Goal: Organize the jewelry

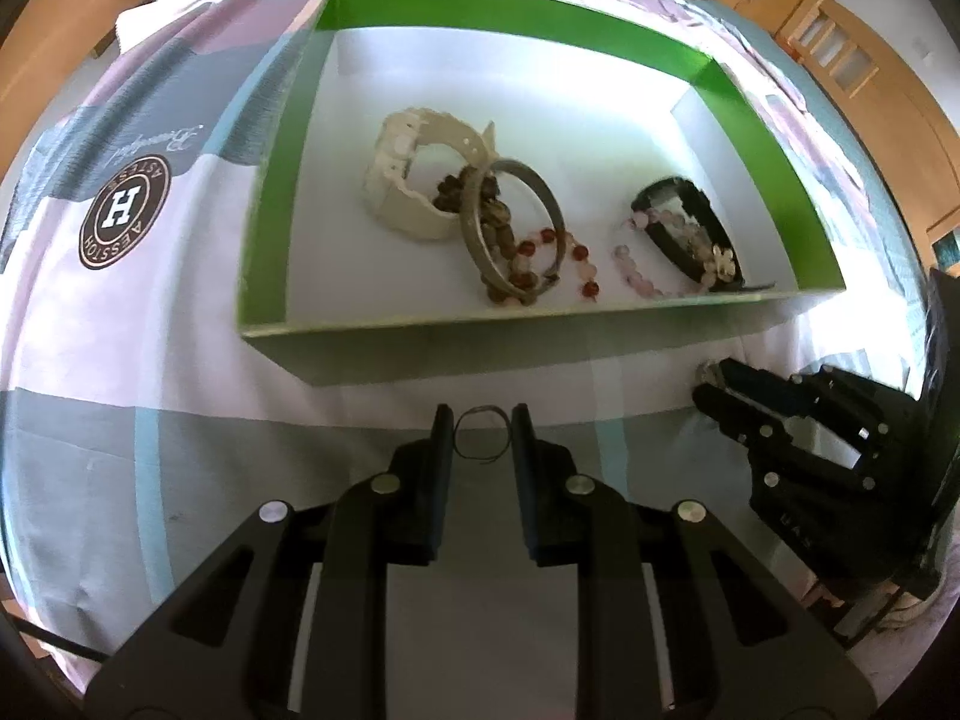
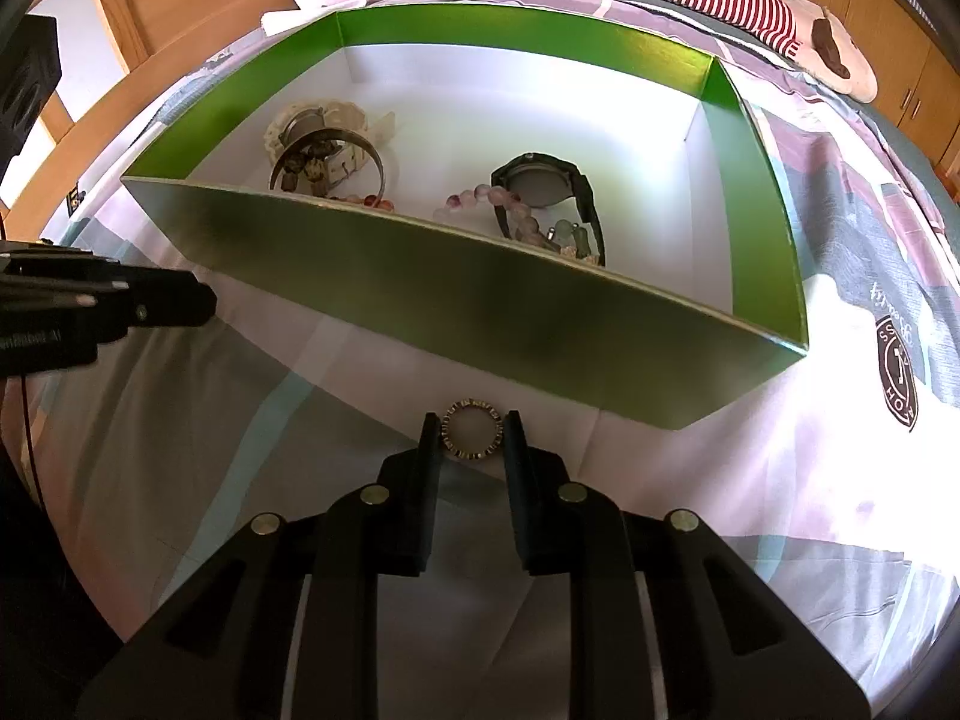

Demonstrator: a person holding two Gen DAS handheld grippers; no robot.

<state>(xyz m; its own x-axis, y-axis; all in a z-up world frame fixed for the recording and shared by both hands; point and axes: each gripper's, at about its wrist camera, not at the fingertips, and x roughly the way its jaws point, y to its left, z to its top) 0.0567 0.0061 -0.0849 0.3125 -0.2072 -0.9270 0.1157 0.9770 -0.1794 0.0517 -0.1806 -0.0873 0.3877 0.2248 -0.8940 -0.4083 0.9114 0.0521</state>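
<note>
Left tool [image 1: 481,429] part-open, pinching thin wire ring [image 1: 480,435]; right tool [image 2: 471,435] part-open, gripping studded ring [image 2: 471,426].

- The open box [image 1: 282,228] is sitting on the bed [image 1: 150,312], ahead of both claws.
- In the box, the pale watch [image 1: 399,180] is lying to the left and the dark watch [image 1: 690,222] to the right.
- The bangle [image 1: 510,228] is leaning between them, over beaded bracelets [image 1: 630,270].
- A thin ring [image 1: 480,433] is sitting between the left claw [image 1: 480,438] fingers.
- A studded ring [image 2: 472,427] is sitting between the right claw [image 2: 471,438] fingers, before the box's near wall.
</note>
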